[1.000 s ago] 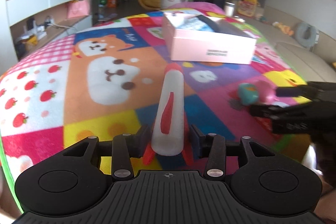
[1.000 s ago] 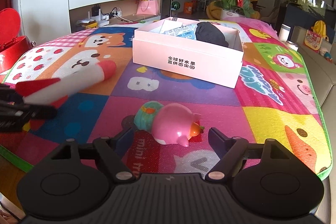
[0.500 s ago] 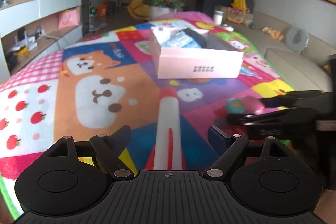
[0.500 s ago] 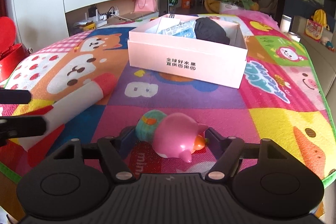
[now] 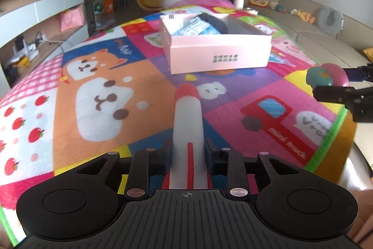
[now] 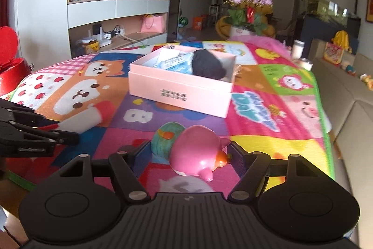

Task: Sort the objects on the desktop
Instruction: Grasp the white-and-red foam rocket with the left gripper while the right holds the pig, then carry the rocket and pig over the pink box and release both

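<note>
Both tools now clamp toys: left tool (image 5: 187,151) rocket (image 5: 187,123), right tool (image 6: 190,151) pig (image 6: 195,155).

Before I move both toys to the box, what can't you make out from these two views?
- Rocket tail: left view, hidden behind the left gripper body.
- Pig toy underside: right view, hidden by the toy itself; whether it is off the mat is unclear.
- Box contents: a black item and a blue packet show; the near wall hides the rest.
- Box label: too small, blurred.
</note>
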